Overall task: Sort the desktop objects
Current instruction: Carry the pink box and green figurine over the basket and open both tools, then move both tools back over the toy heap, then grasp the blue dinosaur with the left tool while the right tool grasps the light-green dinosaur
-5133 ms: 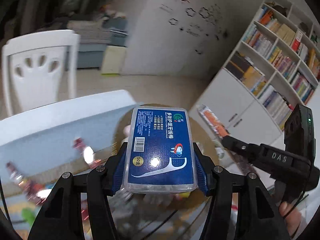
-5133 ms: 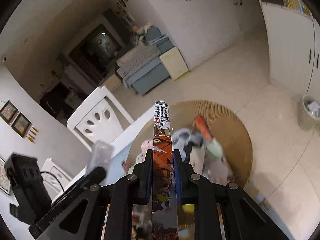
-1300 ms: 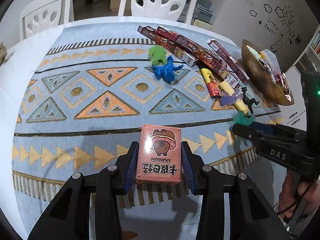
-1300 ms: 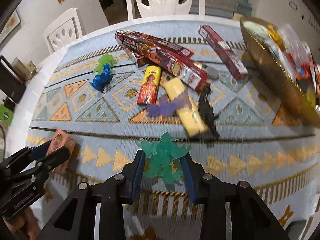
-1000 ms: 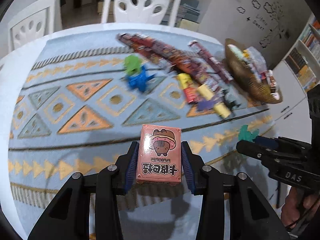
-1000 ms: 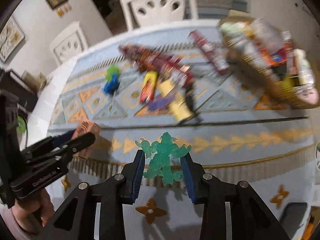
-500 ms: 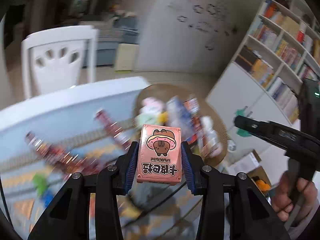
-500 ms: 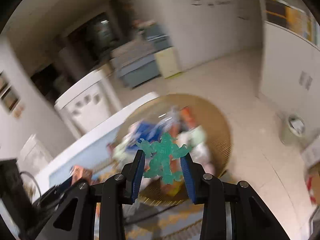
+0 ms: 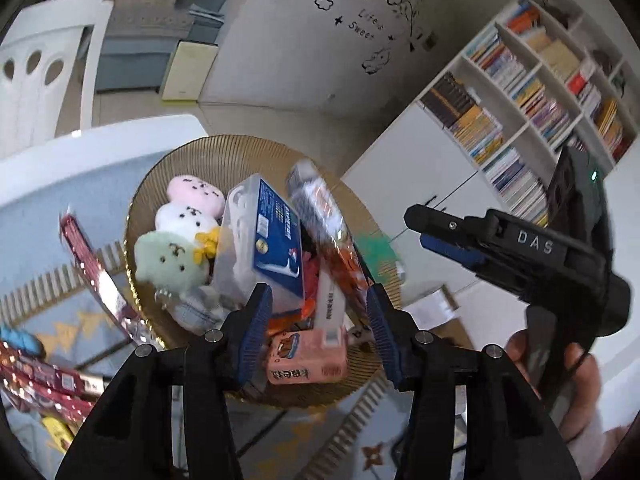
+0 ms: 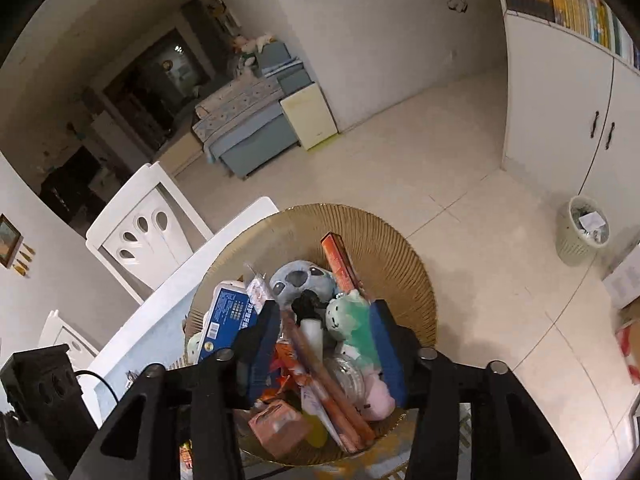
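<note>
left wrist view: the left gripper (image 9: 318, 332) hangs over the gold bowl (image 9: 224, 156), its jaws spread wide with nothing between them. the pink card box (image 9: 306, 356) lies in the bowl just under the jaws, touching neither pad. beside it in the bowl sit the blue floss box (image 9: 276, 236), three round plush toys (image 9: 176, 240) and a wrapped snack (image 9: 324, 216). the right gripper (image 9: 416, 226) reaches in from the right with its jaws parted, and a blurred green toy (image 9: 376, 248) is at the bowl's rim below it.

right wrist view: the right gripper (image 10: 326, 344) is open above the same bowl (image 10: 384, 236). the pink card box (image 10: 278, 428) rests at the near edge, next to a grey plush (image 10: 300, 280) and a green plush (image 10: 352, 320).
</note>
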Demonstrator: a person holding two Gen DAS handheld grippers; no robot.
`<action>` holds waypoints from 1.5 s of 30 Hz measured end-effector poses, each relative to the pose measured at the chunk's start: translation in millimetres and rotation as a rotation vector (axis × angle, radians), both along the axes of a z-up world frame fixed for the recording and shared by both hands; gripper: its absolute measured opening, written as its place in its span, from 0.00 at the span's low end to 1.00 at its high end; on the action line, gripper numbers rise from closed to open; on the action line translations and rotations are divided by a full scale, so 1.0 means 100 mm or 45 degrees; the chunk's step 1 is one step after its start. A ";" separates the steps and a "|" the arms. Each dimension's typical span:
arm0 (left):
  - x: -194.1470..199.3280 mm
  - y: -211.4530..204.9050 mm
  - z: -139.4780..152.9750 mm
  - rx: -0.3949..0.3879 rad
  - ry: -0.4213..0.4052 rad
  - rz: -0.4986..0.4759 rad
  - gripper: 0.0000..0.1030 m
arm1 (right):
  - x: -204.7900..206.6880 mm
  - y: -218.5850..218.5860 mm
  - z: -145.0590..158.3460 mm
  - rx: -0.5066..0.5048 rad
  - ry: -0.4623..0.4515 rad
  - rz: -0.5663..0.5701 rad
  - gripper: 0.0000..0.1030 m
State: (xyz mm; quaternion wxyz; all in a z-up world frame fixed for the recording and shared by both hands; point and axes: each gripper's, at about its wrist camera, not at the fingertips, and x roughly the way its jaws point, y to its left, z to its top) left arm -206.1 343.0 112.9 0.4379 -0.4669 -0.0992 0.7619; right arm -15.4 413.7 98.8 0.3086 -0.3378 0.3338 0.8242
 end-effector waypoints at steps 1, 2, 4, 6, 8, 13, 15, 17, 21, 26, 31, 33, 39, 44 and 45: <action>0.02 -0.04 0.01 -0.005 0.007 0.007 0.45 | 0.02 -0.01 0.00 -0.004 0.004 0.005 0.49; 0.05 -0.08 0.03 -0.015 0.013 0.013 0.45 | 0.04 -0.03 -0.01 -0.011 0.005 0.004 0.49; 0.09 -0.18 0.04 -0.023 0.004 0.027 0.45 | 0.08 -0.09 -0.03 -0.035 0.010 0.009 0.49; 0.15 -0.35 0.03 -0.023 -0.016 0.056 0.45 | 0.16 -0.16 -0.03 -0.054 0.016 0.023 0.49; 0.24 -0.53 0.01 -0.035 -0.034 0.094 0.45 | 0.21 -0.27 -0.03 -0.061 0.014 0.046 0.49; 0.47 -1.10 -0.13 -0.070 -0.099 0.236 0.45 | 0.28 -0.68 -0.13 -0.071 -0.016 0.142 0.50; 0.63 -1.37 -0.21 -0.091 -0.130 0.306 0.45 | 0.25 -0.91 -0.21 -0.087 -0.033 0.200 0.50; 0.75 -1.67 -0.31 -0.121 -0.165 0.384 0.45 | 0.21 -1.14 -0.30 -0.109 -0.037 0.261 0.50; 0.98 -2.26 -0.52 -0.146 -0.251 0.555 0.45 | 0.03 -1.66 -0.56 -0.165 -0.098 0.434 0.50; 1.13 -2.75 -0.74 -0.197 -0.311 0.706 0.45 | -0.16 -2.22 -0.95 -0.048 -0.245 0.638 0.50; 1.00 -2.89 -0.77 -0.242 -0.264 0.772 0.45 | -0.20 -2.47 -1.29 0.040 -0.377 0.728 0.50; 0.91 -2.87 -0.76 -0.260 -0.229 0.779 0.45 | -0.21 -2.52 -1.38 0.035 -0.405 0.753 0.50; 0.57 -2.67 -0.80 -0.395 -0.097 0.746 0.45 | -0.27 -2.59 -1.43 0.071 -0.430 0.806 0.50; 0.39 -2.54 -0.90 -0.465 -0.066 0.742 0.45 | -0.30 -2.62 -1.44 0.085 -0.433 0.813 0.50; 0.38 -2.53 -0.92 -0.468 -0.066 0.734 0.45 | -0.31 -2.62 -1.44 0.084 -0.432 0.813 0.50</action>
